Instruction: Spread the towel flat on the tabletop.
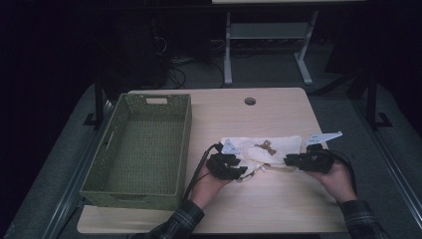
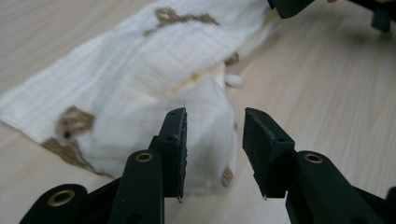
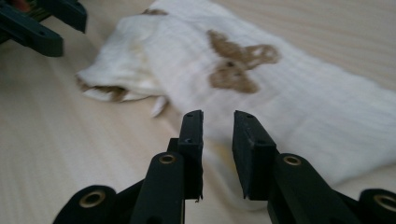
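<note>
Cloth (image 1: pixel 263 149) sits mid-tabletop, between our two tools, folded into a long strip with brown prints. Left tool (image 2: pixel 214 140): jaws spread, nothing pinched, the near folded corner of the cloth just ahead and partly under the left jaw. Right tool (image 3: pixel 218 140): jaws spread a little narrower, also holding nothing, cloth edge right at the tips. From the high view the tools (image 1: pixel 230 167) (image 1: pixel 297 160) flank the strip's near long edge; contact there is hard to call, too dark.

Handling: we judge it light, soft, limp; it'll sag and unfold if lifted from one point. Best to pinch the layered near corners, one per tool, catching all layers.

Room: bare tabletop (image 1: pixel 278 204) in front of us, green woven basket (image 1: pixel 144 144) well to the left, its wall the only edge to clear.
</note>
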Tool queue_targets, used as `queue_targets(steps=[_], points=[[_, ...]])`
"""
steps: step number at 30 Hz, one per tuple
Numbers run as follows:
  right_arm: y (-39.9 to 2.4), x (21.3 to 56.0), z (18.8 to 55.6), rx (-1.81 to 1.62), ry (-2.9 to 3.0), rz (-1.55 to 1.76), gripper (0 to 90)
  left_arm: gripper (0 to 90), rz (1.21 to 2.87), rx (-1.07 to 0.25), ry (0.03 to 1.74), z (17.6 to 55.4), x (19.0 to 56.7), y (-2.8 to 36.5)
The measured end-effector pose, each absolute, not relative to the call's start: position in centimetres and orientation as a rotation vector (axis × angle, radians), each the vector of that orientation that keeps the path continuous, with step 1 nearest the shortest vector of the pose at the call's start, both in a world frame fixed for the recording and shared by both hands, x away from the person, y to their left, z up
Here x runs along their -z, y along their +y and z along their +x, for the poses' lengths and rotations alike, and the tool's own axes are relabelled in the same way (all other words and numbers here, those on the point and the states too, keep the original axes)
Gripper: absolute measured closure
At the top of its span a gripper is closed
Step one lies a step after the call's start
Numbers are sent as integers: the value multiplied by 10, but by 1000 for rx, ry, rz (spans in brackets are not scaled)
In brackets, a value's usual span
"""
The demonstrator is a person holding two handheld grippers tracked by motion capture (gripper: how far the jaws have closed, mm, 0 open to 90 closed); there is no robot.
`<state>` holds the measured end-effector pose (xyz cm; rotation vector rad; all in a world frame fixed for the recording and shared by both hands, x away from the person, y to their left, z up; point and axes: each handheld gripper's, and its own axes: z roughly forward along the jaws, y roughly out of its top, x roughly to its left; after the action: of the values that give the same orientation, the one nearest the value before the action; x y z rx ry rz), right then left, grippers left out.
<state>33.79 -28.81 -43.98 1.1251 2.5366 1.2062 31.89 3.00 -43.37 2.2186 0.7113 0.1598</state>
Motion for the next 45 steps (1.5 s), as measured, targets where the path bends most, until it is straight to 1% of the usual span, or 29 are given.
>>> queue_targets(steps=[5, 9, 11, 14, 16, 17, 19, 22, 27, 30, 31, 32, 34, 40, 41, 44, 45], points=[[-269, 450, 333, -1144, 2597, 1061, 730, 606, 2261, -180, 702, 314, 446, 22], [-263, 456, 337, -1076, 2606, 1046, 728, 607, 2310, -215, 690, 317, 454, 17], [-262, 458, 337, -1025, 2597, 1027, 733, 623, 2324, -223, 701, 319, 458, 15], [-260, 463, 339, -959, 2603, 1019, 792, 704, 2347, -226, 714, 322, 462, 15], [-260, 463, 338, -944, 2586, 1010, 857, 776, 2348, -211, 722, 324, 462, 15], [-261, 463, 339, -945, 2589, 1016, 871, 816, 2347, -195, 724, 325, 461, 16], [-263, 461, 340, -952, 2588, 1013, 879, 845, 2334, -179, 723, 325, 457, 17], [-270, 454, 339, -998, 2569, 1024, 880, 851, 2283, -173, 728, 325, 443, 24], [-286, 441, 338, -1063, 2505, 1050, 882, 853, 2228, -210, 763, 330, 428, 40], [-296, 436, 339, -1083, 2470, 1063, 887, 854, 2186, -244, 822, 336, 421, 53], [-301, 434, 340, -1104, 2460, 1073, 888, 856, 2166, -235, 839, 337, 420, 57], [-304, 433, 340, -1126, 2453, 1073, 894, 856, 2150, -244, 866, 338, 420, 57], [-307, 431, 340, -1081, 2430, 1086, 896, 856, 2177, -304, 873, 340, 421, 57], [-313, 437, 347, -1081, 2429, 1127, 895, 850, 2189, -287, 915, 351, 432, 53], [-311, 436, 347, -1091, 2433, 1108, 887, 849, 2190, -284, 915, 353, 433, 53], [-299, 432, 342, -1187, 2475, 1052, 781, 849, 2183, -276, 920, 354, 435, 52], [-295, 432, 340, -1204, 2491, 1043, 767, 849, 2185, -274, 919, 355, 435, 52]])
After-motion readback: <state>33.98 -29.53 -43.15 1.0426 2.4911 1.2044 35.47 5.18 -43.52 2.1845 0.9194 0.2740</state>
